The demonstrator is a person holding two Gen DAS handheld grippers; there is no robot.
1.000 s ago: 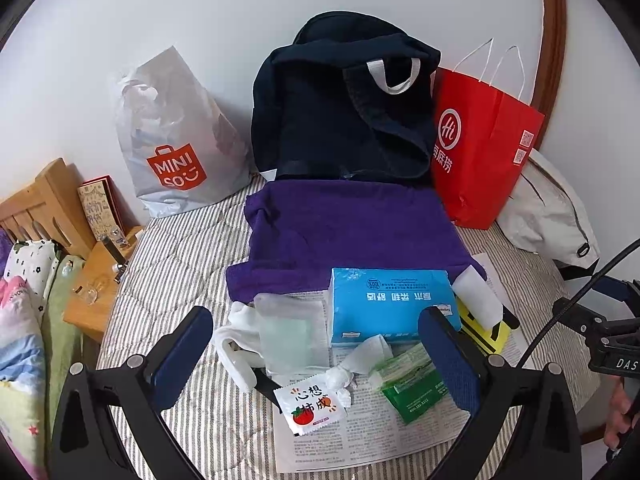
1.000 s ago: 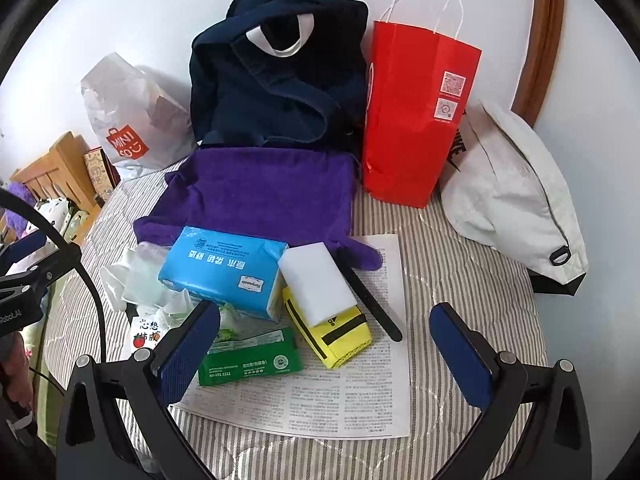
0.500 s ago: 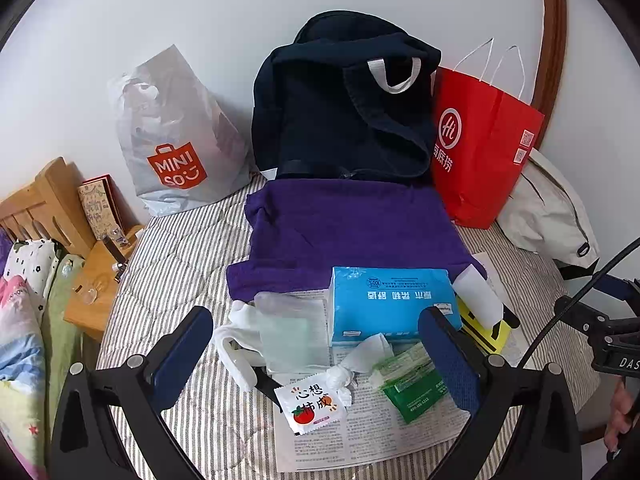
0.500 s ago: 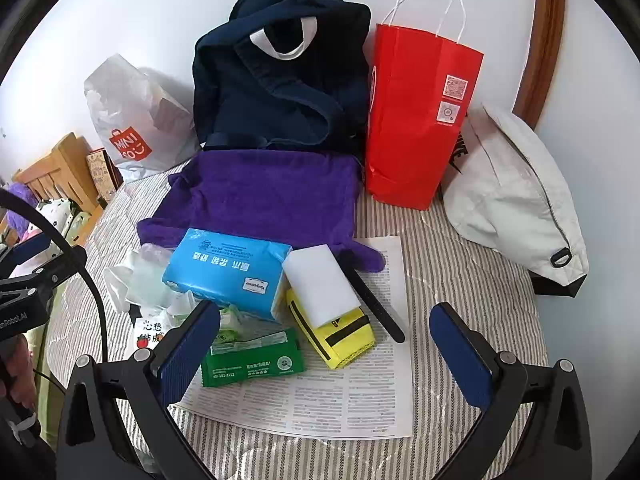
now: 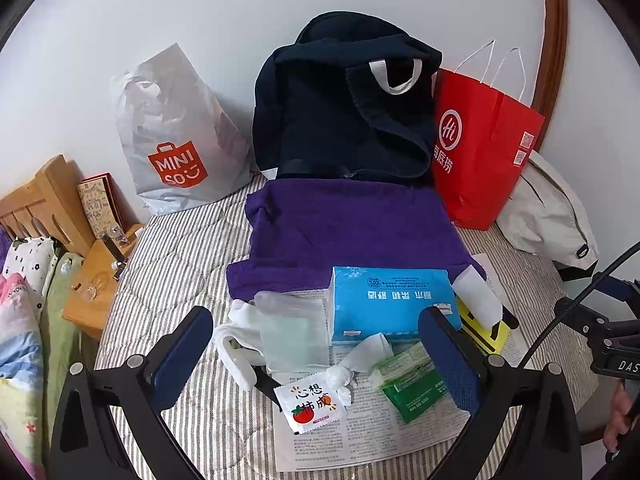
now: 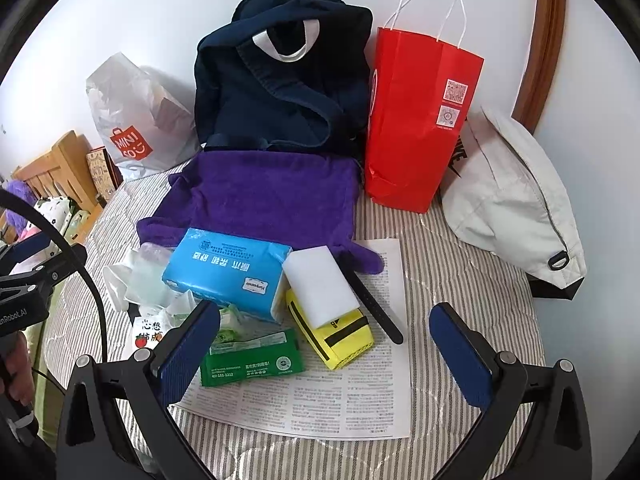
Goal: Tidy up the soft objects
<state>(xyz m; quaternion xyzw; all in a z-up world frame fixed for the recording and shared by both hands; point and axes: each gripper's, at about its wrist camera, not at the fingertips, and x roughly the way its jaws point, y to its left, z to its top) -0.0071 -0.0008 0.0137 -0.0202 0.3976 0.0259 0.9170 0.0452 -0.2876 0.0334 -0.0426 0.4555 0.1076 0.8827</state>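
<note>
A purple towel point(image 5: 352, 232) point(image 6: 264, 196) lies spread on the striped bed. In front of it rests a blue tissue pack point(image 5: 390, 304) point(image 6: 228, 272), with a white sponge point(image 6: 320, 286) on a yellow pouch point(image 6: 340, 336) to its right. A green wipes pack point(image 6: 252, 360) point(image 5: 412, 390), a small tomato sachet point(image 5: 310, 402), clear plastic bags point(image 5: 292, 332) and a knotted white tissue point(image 5: 360, 360) lie on a newspaper sheet point(image 6: 340, 400). My left gripper point(image 5: 316, 354) hovers open above the bags and sachet. My right gripper point(image 6: 324, 356) hovers open above the green pack and yellow pouch.
Against the wall stand a navy cloth bag point(image 5: 344, 116) point(image 6: 280, 80), a red paper bag point(image 6: 416, 120) point(image 5: 480, 152), a grey Miniso bag point(image 5: 176, 140) and a white quilted bag point(image 6: 512, 200). A wooden headboard and shelf point(image 5: 92, 280) border the left. A black strap point(image 6: 372, 304) lies beside the sponge.
Both views shift only slightly; the right gripper has drifted a little toward the left. Nothing on the bed has moved.
</note>
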